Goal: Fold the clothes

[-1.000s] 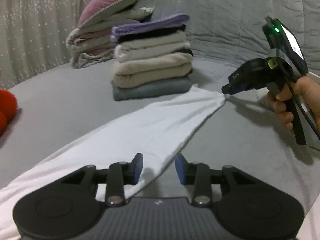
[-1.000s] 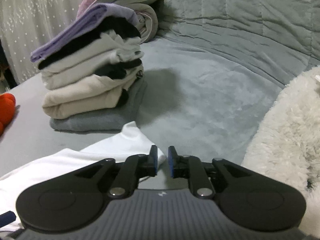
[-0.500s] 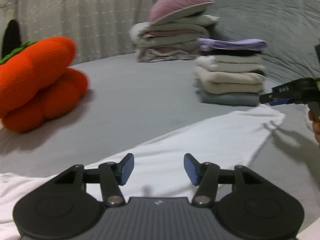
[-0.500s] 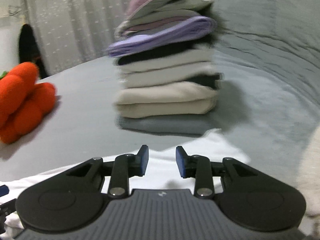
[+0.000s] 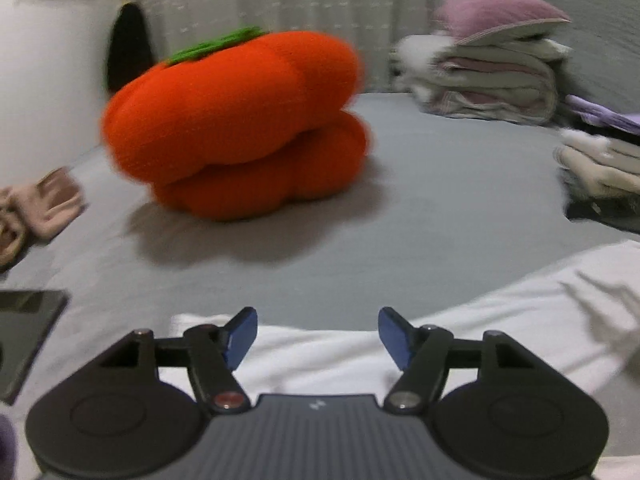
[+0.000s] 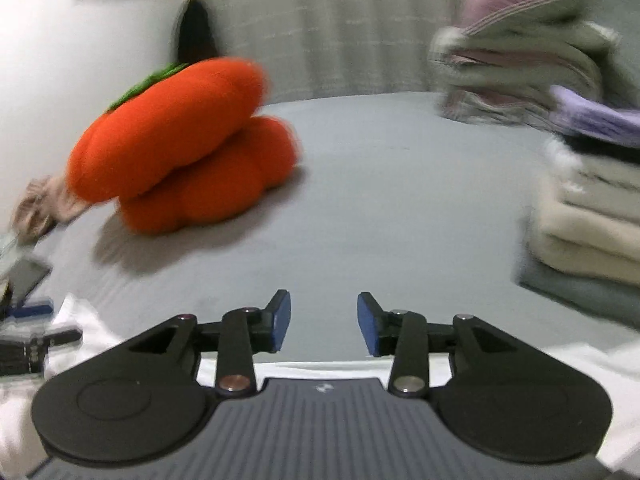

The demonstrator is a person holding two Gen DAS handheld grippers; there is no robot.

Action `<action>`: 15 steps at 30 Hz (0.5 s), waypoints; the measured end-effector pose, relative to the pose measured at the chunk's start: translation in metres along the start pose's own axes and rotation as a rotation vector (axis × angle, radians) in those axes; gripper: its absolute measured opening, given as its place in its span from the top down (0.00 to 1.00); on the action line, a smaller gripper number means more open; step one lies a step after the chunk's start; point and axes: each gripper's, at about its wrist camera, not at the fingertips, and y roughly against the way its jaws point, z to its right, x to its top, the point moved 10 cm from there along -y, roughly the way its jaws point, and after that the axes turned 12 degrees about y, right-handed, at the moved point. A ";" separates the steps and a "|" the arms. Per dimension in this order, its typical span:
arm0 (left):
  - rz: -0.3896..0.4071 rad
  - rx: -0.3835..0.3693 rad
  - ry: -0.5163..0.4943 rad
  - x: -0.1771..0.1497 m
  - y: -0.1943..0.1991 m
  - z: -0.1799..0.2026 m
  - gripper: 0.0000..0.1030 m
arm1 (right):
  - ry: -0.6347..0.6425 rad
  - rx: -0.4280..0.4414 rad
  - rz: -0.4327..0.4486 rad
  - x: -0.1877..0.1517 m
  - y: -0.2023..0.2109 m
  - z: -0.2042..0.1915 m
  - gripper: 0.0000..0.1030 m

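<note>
- White garment (image 5: 460,336): I see it spread flat on the grey bed (image 5: 400,232), just below both tools, running off toward the right.
- Left gripper (image 5: 318,334): I hold its jaws wide apart, empty, over the garment's far edge.
- Right gripper (image 6: 323,322): its jaws also stand apart, holding nothing.
- Handling: I judge the cloth thin, light and limp; it should sag and slide if I lift it by one point.
- Hold: I would pinch an edge or corner, one tool at each end.
- Stack of folded clothes (image 6: 592,216): it sits to the right, near the garment.
</note>
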 end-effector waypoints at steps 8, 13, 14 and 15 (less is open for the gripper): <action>0.010 0.076 0.141 0.008 -0.028 -0.077 0.34 | 0.130 0.126 -0.007 -0.011 -0.025 -0.025 0.60; -0.003 0.015 0.216 0.004 -0.039 -0.092 0.36 | 0.197 0.144 -0.043 -0.025 -0.041 -0.031 0.60; -0.007 0.002 0.222 0.003 -0.042 -0.092 0.37 | 0.201 0.148 -0.046 -0.027 -0.041 -0.032 0.60; -0.011 -0.002 0.222 0.003 -0.045 -0.092 0.38 | 0.204 0.151 -0.050 -0.028 -0.041 -0.034 0.60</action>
